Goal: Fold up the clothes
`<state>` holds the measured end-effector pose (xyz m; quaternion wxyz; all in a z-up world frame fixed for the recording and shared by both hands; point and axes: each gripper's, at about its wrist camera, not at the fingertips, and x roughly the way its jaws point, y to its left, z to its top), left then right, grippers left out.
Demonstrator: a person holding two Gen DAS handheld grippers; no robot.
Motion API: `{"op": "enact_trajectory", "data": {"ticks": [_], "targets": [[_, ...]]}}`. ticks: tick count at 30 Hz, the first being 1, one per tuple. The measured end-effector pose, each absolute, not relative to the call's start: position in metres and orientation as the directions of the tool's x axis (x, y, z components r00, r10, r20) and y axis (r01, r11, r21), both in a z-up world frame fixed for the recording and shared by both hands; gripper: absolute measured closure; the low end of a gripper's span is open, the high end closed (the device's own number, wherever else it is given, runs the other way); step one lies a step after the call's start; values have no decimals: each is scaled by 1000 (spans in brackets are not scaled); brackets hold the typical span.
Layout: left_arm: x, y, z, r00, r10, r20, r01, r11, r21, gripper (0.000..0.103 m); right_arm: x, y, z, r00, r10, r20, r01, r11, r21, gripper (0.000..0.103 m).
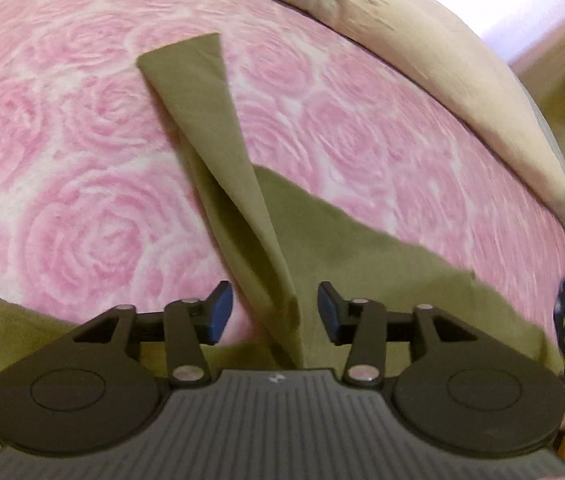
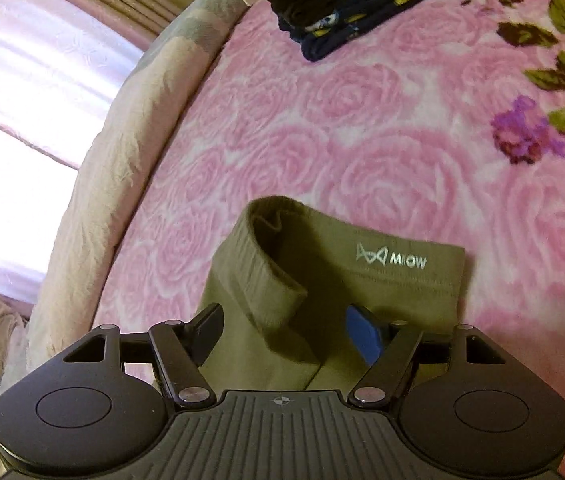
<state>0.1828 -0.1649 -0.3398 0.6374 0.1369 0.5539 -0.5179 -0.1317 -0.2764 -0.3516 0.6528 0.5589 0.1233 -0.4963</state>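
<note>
An olive-green garment lies on a pink rose-patterned blanket. In the left wrist view a long narrow fold of the olive garment (image 1: 218,128) runs away from me up the bed, and a raised ridge of it passes between the blue pads of my left gripper (image 1: 274,312). The pads stand apart from the cloth, so that gripper is open. In the right wrist view the garment's waistband (image 2: 362,256), printed "MIIOW", lies flat with one edge curled over. My right gripper (image 2: 288,332) hovers above it, wide open, gripping nothing.
A pink rose blanket (image 1: 82,200) covers the bed. A beige bolster (image 1: 462,80) lines its far edge in the left view and shows as a beige bolster (image 2: 122,152) at left in the right view. A stack of dark folded clothes (image 2: 346,4) sits at the back.
</note>
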Motion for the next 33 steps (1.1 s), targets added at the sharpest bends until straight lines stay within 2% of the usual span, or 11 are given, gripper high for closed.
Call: {"op": "enact_trajectory", "data": {"ticks": [5,6,7,8,9,10,15,19,24,28,33], "targets": [[193,-195,-350,-118,-488,-865,778,495,-386,55,-142,-283,-354,492,-499,-713,782,-107,614,31],[194,-201,-352,-113,-484,-868,779,499,-379,56,-143,-285,-355,495,-497,-712,781,-105,616,36],[194,-206,-354,-111,-481,-870,780,500,-376,60,-143,-288,-356,501,-490,-713,779,-103,618,50],[195,-209,-355,-119,-483,-867,780,495,-383,75,-143,-292,-358,511,-474,-717,776,-105,622,56],[196,-210,-356,-129,-490,-862,780,487,-394,103,-144,-295,-359,522,-460,-718,770,-107,628,72],[197,-207,-353,-121,-499,-858,783,484,-392,102,-146,-297,-358,527,-450,-721,769,-108,630,82],[204,-152,-312,-12,-639,-769,804,450,-387,103,-167,-303,-336,523,-502,-689,769,-71,635,94],[215,-76,-295,49,-663,-747,777,495,-389,103,-193,-303,-324,531,-497,-686,766,-64,639,95],[200,-20,-319,74,-563,-823,818,506,-273,103,-209,-299,-335,477,-439,-762,826,-73,559,95],[190,-15,-329,104,-567,-818,828,505,-245,103,-211,-298,-340,470,-429,-771,842,-45,538,95],[187,-16,-316,127,-621,-774,839,483,-251,103,-209,-301,-334,494,-443,-748,833,-8,554,95]]}}
